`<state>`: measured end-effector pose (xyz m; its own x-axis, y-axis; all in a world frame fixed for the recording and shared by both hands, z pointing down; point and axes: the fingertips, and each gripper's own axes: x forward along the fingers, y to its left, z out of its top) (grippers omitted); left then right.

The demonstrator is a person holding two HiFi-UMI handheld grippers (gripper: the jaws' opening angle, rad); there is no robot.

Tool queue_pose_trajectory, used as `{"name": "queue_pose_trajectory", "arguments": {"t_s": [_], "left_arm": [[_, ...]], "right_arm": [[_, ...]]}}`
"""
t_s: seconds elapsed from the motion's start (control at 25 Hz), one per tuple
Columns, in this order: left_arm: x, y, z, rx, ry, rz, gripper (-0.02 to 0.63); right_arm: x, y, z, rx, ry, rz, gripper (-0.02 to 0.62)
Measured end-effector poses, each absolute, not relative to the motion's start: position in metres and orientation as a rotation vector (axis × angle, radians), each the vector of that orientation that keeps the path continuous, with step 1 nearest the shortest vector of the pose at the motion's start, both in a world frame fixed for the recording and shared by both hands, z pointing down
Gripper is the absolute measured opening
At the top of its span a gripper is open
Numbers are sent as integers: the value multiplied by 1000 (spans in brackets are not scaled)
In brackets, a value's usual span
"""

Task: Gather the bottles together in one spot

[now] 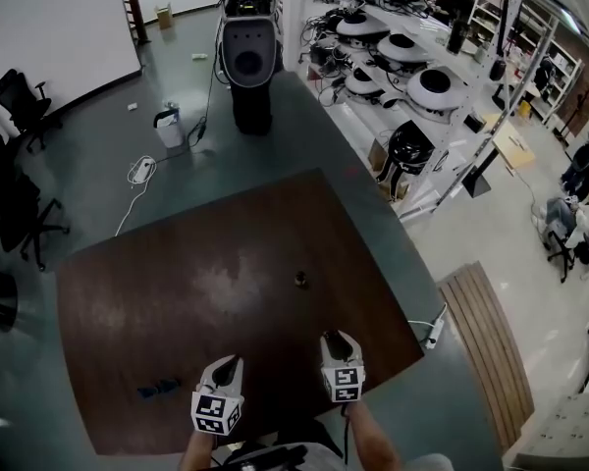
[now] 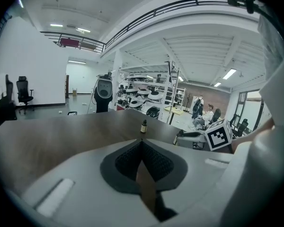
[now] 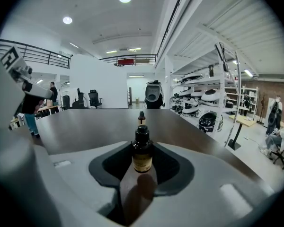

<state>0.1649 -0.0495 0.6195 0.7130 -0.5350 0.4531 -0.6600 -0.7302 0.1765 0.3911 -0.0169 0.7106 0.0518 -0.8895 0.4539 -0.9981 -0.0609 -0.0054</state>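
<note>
Two-handed, looking down across a wide hall with a grey-green floor (image 1: 88,135) and a long white shelving rack (image 1: 402,57) along the right, loaded with round white-and-black devices. Standing at a large dark brown wooden table (image 1: 177,292) with a dull sheen on its top. Seeing a tall white-and-black machine (image 1: 247,52) beyond the far edge, black office chairs (image 1: 20,204) off to the left, and a slatted wooden bench (image 1: 491,351) on the right.

Holding the white left gripper (image 1: 226,363) (image 2: 142,143) low over the near edge, its jaws meeting at the tips with nothing between them. Clamping the white right gripper (image 1: 339,340) (image 3: 142,145) on a small dark glass bottle (image 3: 142,157) with a black cap and a pale label, upright, near the table's near edge.

Sighting a second small dark bottle (image 1: 301,280) (image 3: 141,117) (image 2: 143,126) standing alone near the table's middle, straight ahead of the right gripper and well apart from the first. Noticing small blue bits (image 1: 157,391) lying on the table just left of the left gripper.
</note>
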Motion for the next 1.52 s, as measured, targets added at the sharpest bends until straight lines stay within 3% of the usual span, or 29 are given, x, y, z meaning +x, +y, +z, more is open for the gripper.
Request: {"name": "queue_pose_trajectory", "arguments": {"t_s": [0.76,1.52], "left_arm": [[118,-14,597,2551,-1083,455,0],[22,13,612,2355,-1358,404,1]], "right_arm": [[331,2,658,1860,-2033,353,132],[202,-19,645,1481,-2336,258,132]]}}
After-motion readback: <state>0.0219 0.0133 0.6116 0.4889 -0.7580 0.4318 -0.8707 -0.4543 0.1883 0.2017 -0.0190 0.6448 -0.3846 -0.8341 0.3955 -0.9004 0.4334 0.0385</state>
